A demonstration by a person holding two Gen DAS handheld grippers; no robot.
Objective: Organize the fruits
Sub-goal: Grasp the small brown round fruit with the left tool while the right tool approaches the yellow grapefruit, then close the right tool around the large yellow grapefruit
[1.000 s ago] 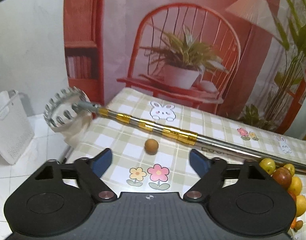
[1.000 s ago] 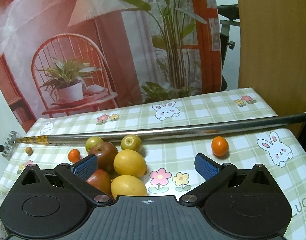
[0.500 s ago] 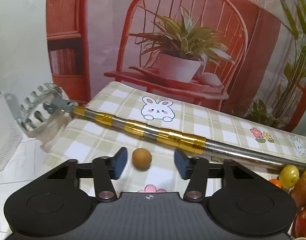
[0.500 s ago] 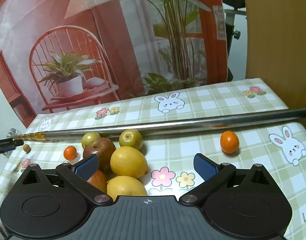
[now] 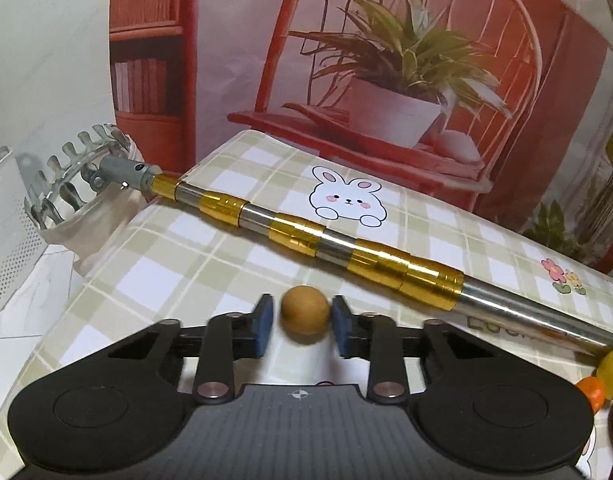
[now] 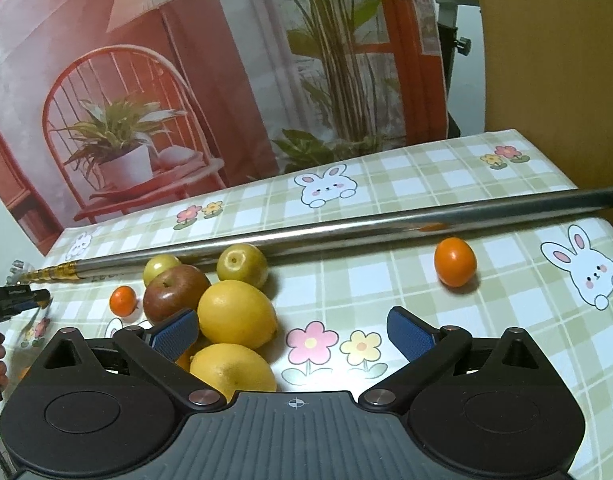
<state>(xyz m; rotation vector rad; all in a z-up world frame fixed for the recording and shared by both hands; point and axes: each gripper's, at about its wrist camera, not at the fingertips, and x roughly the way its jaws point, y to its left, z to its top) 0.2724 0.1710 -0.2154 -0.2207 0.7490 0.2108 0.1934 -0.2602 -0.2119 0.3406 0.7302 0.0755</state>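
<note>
A small round brown fruit (image 5: 305,315) lies on the checked tablecloth (image 5: 178,256) between the fingers of my left gripper (image 5: 302,322). The right pad touches it and the left pad (image 5: 265,326) stands a sliver off, so the gripper is still open. My right gripper (image 6: 292,326) is wide open and holds nothing. It hovers over a cluster of two lemons (image 6: 236,314), a red apple (image 6: 174,294), two yellow-green fruits (image 6: 242,264) and a small orange (image 6: 123,300). Another orange (image 6: 455,262) lies alone to the right.
A long telescopic fruit-picker pole (image 5: 306,236) lies across the table, its toothed head and cloth bag (image 5: 74,184) hanging past the left edge. A white perforated basket (image 5: 6,232) stands on the floor there. The table's left edge is close to the brown fruit.
My left gripper has moved forward until the brown fruit is between its fingers, which have closed in from wide apart. The right gripper has dipped slightly and stays open.
</note>
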